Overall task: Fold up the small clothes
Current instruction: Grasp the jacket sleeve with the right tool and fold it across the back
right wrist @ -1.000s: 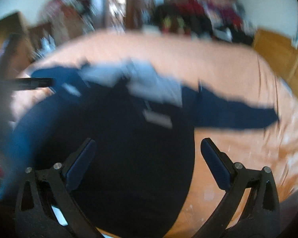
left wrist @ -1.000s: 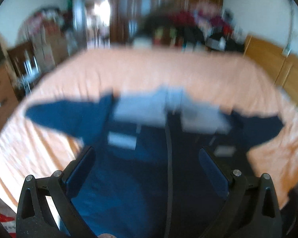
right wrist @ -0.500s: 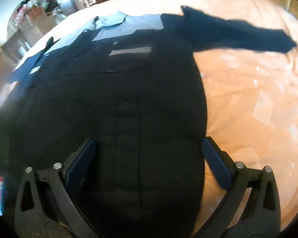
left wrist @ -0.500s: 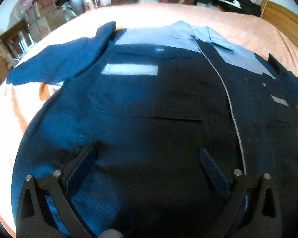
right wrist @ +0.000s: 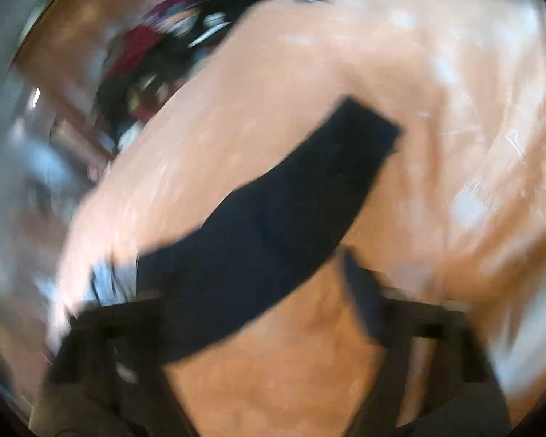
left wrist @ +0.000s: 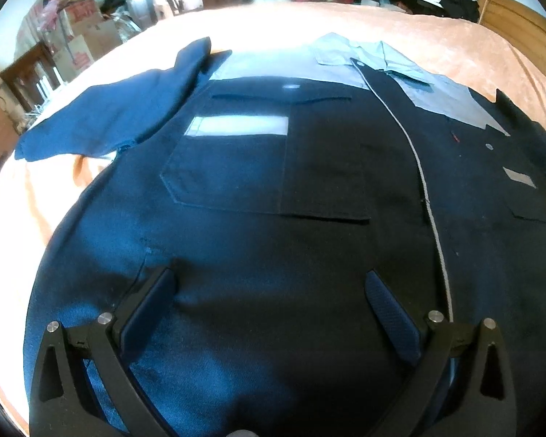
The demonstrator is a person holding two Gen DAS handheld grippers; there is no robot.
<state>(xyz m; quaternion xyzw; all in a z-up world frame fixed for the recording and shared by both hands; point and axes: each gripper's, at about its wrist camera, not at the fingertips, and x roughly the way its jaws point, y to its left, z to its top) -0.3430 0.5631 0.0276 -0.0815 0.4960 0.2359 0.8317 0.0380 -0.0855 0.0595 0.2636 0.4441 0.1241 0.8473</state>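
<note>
The right gripper [right wrist: 258, 291] sits nearest the shirt's [left wrist: 273, 189] right sleeve [right wrist: 273, 225] — jaws spread, sleeve running up-right away; the left gripper [left wrist: 273, 284] hangs spread over the hem.

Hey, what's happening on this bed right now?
A person with a claw in each hand is starting to fold a dark blue shirt spread flat, front up, on an orange bedspread. The left claw sits open over the lower part of the shirt, gripping nothing. The right claw view is blurred; it points at a dark sleeve lying stretched out on the bedspread. No fold shows.
</note>
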